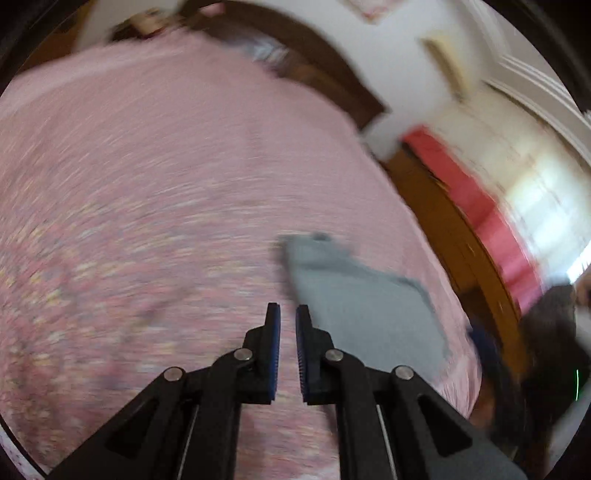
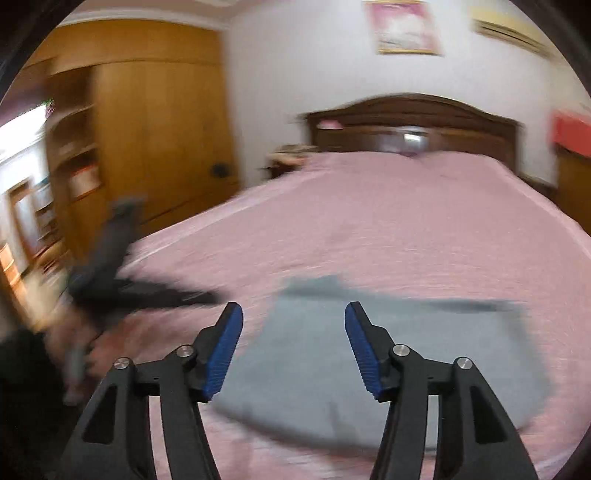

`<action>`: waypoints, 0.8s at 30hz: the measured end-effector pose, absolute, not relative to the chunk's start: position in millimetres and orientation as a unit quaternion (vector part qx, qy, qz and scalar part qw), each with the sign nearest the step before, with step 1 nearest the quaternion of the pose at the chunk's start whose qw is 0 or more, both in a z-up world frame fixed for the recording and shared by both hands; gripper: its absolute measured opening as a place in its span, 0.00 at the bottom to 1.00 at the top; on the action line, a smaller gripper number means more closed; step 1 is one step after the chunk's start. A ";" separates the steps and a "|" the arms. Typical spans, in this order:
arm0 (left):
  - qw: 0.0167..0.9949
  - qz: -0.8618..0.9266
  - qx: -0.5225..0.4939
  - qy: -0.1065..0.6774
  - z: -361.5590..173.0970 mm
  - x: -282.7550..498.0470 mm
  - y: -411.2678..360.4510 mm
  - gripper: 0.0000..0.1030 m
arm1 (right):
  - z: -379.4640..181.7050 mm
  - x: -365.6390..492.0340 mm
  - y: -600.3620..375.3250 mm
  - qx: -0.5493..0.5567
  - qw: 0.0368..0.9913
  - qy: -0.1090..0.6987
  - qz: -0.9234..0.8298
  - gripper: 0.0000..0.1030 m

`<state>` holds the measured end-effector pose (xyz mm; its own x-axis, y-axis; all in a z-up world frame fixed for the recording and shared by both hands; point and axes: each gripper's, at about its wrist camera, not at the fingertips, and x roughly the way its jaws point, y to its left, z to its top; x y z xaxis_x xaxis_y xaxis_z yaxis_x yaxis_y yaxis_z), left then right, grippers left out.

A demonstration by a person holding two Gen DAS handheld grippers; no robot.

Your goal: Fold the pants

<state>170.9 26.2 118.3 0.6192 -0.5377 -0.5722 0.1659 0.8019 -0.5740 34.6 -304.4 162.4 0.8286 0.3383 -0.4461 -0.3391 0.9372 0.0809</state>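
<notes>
Right gripper (image 2: pixel 293 314) fingers apart, left gripper (image 1: pixel 287 314) fingers nearly together, empty, blurred grey pants (image 2: pixel 369 362), pink bed (image 2: pixel 406 221).

In front of me a pink bedspread (image 2: pixel 388 206) covers the whole bed, running back to a dark wooden headboard (image 2: pixel 413 122). To my left I see a tall wooden wardrobe (image 2: pixel 147 122), with open shelves (image 2: pixel 74 147) beside it. A framed picture (image 2: pixel 404 26) hangs on the white wall above the headboard, and something red (image 2: pixel 570 133) sits at the right edge, too blurred for me to tell what it is.
</notes>
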 end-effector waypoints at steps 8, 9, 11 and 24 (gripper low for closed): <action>0.844 -0.298 -0.175 0.411 130.9 200.0 -68.0 0.09 | 92.2 166.0 -427.0 0.170 0.874 0.436 0.131 0.31; 0.846 -0.288 -0.162 0.417 125.2 205.6 -72.7 0.09 | 83.0 167.2 -430.0 0.175 0.869 0.448 0.114 0.15; 0.846 -0.249 -0.143 0.448 100.8 223.6 -77.4 0.09 | 76.5 168.2 -443.0 0.200 0.870 0.439 0.098 0.06; 0.899 -0.127 0.031 0.417 97.6 204.1 -125.1 0.03 | 102.0 126.8 -423.0 0.267 0.880 0.358 0.159 0.52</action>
